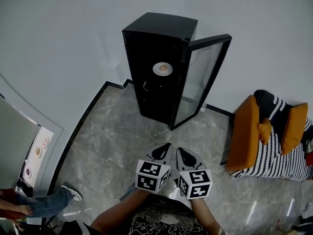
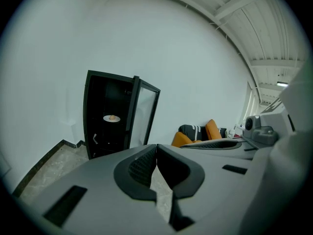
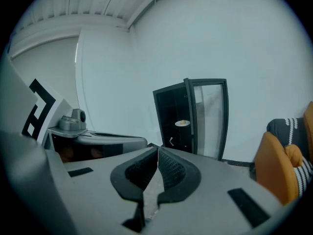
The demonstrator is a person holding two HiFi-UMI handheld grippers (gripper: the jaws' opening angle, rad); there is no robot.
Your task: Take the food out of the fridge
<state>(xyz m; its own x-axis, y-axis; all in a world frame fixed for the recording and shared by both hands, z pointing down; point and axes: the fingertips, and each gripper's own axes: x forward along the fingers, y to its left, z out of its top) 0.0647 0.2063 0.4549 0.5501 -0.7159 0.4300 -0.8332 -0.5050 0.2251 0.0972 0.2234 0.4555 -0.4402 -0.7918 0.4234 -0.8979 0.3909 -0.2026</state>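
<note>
A tall black fridge (image 1: 159,67) stands against the white wall with its glass door (image 1: 201,80) swung open to the right. Inside, on a shelf, a white plate (image 1: 162,69) carries a small brown piece of food (image 1: 163,68). The plate (image 2: 112,118) also shows in the left gripper view, and the plate (image 3: 182,123) in the right gripper view. My left gripper (image 1: 165,148) and right gripper (image 1: 181,152) are held side by side, well short of the fridge. Both are shut with nothing between the jaws.
An orange and striped sofa (image 1: 269,136) stands at the right. At the lower left a person's leg and shoe (image 1: 54,199) are in view beside a white panel. Grey marble floor (image 1: 112,141) lies between me and the fridge.
</note>
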